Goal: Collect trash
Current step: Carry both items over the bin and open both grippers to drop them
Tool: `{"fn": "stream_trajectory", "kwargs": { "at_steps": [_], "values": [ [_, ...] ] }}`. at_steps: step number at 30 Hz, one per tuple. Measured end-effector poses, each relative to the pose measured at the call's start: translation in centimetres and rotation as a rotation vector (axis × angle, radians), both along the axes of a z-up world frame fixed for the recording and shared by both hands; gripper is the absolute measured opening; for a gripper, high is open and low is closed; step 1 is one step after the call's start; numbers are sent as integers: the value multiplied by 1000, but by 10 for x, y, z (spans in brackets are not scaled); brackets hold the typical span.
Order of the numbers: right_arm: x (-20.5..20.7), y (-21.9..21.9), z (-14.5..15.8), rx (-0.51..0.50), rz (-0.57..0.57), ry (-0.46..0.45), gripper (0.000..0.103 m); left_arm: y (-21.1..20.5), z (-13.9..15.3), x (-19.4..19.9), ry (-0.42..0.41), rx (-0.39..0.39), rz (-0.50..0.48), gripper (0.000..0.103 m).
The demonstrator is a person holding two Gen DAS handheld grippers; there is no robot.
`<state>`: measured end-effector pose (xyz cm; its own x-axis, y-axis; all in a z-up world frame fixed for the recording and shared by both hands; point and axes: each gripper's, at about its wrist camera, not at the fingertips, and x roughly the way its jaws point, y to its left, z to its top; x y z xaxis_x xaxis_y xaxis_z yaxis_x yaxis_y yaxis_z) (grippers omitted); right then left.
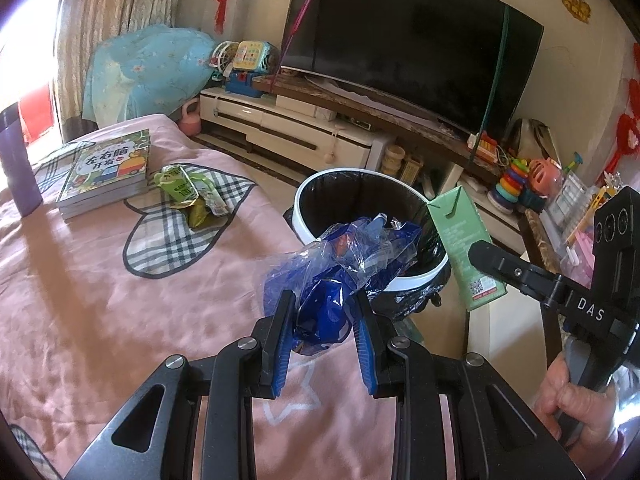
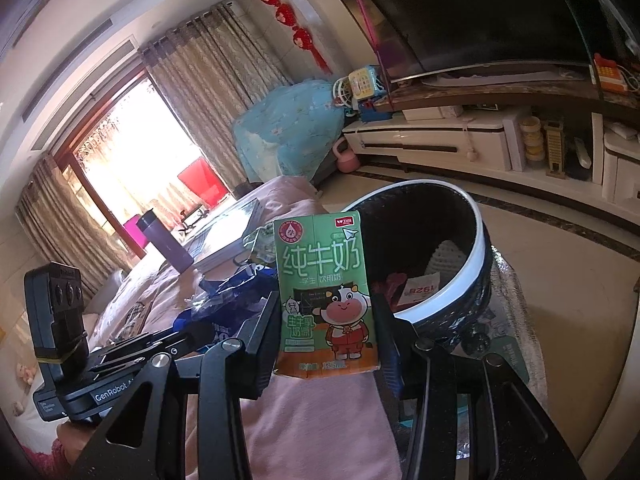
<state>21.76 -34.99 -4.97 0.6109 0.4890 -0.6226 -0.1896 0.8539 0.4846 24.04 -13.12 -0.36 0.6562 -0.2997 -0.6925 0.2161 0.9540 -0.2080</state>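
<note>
While we carry: both loads toward the trash bin (image 1: 362, 184) beside the table.
Left gripper (image 1: 322, 320): we pinch the blue plastic wrapper (image 1: 340, 264) narrowly, near the rim.
Right gripper (image 2: 326, 320): we clamp the milk carton (image 2: 322, 280) upright, ready to drop.
Remaining: green wrappers (image 1: 192, 196) on the table.

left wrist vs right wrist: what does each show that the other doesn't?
Left wrist only: the green wrappers lying on the plaid patch of the pink cover, and the stacking-ring toy by the TV stand.

Right wrist only: the milk carton's printed front with the cartoon cow, and the bin's contents, including a red-and-white slip.

Both: the white-rimmed trash bin, the blue plastic wrapper in the left hand-held gripper, the carton in the right hand-held gripper, the books and the TV.
</note>
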Motion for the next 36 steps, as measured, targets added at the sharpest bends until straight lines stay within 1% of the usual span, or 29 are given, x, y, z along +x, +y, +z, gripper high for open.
{"fn": "stream_trajectory", "kwargs": {
  "at_steps": [8,19,36],
  "values": [
    [10,-6,2,-4,-15,-5,44,-12,4,20,-12,10,-14,27],
    [27,-9,6,-18,-26,-20,44,-20,5,40,-26,21,-9,27],
    [46,-11,6,-49,-39,-2,44,-47,2,77,-27,76,-40,27]
  ]
}}
